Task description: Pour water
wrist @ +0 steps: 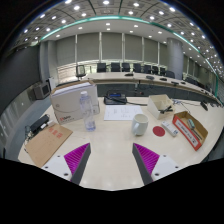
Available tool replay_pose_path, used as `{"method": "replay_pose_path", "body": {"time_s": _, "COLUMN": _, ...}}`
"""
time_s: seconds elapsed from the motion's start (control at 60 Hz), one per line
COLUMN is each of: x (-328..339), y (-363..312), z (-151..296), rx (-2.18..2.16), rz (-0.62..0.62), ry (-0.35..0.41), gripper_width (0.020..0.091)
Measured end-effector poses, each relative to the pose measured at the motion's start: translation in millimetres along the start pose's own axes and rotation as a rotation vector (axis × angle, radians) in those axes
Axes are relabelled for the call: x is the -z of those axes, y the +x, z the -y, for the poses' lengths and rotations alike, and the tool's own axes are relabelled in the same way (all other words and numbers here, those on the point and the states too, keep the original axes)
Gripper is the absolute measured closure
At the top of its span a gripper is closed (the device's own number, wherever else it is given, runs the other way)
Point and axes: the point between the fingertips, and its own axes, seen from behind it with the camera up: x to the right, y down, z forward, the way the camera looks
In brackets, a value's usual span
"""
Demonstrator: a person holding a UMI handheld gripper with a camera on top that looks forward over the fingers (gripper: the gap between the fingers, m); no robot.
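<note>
While the jaws (109, 160) hang released and empty above the surface's (110, 140) near edge, the water bottle (88, 113) stands upright well beyond them, with a white cup (139, 124) beside it, presumably ready for pouring.

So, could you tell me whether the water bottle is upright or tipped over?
Upright: the bottle stands on the table, beyond the open fingers.

Cup (139, 124) contents not visible from here. Bottle (89, 113) too small to judge water level. Finger (78, 162) bases cut off below. Box (190, 130) contents unclear.
</note>
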Motion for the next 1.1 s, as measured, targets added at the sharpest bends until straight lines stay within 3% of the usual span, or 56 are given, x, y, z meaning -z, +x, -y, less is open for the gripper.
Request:
{"method": "replay_pose_path", "body": {"time_s": 0.3, "x": -141.3, "y": -109.3, "z": 37.8, "rx": 0.048, "rz": 0.042, "ry": 0.091, "gripper_width": 0.0241}}
{"method": "replay_pose_path", "body": {"time_s": 0.533, "x": -240.0, "y": -125.9, "z": 69.8, "rx": 0.019, "rz": -0.005, "ry": 0.166, "gripper_width": 0.0247}}
{"method": "replay_pose_path", "body": {"time_s": 0.683, "x": -288.4, "y": -131.2, "z": 72.1, "rx": 0.016, "rz": -0.009, "ry": 0.182, "gripper_width": 0.0290}}
{"method": "replay_pose_path", "body": {"time_s": 0.783, "x": -303.4, "y": -132.2, "z": 75.6, "rx": 0.012, "rz": -0.011, "ry": 0.202, "gripper_width": 0.0384}}
{"method": "replay_pose_path", "body": {"time_s": 0.883, "x": -313.0, "y": -130.8, "z": 78.6, "rx": 0.022, "rz": -0.030, "ry": 0.220, "gripper_width": 0.0577}}
{"method": "replay_pose_path", "body": {"time_s": 1.1, "x": -314.4, "y": -130.4, "z": 80.2, "rx": 0.021, "rz": -0.026, "ry": 0.245, "gripper_width": 0.0712}}
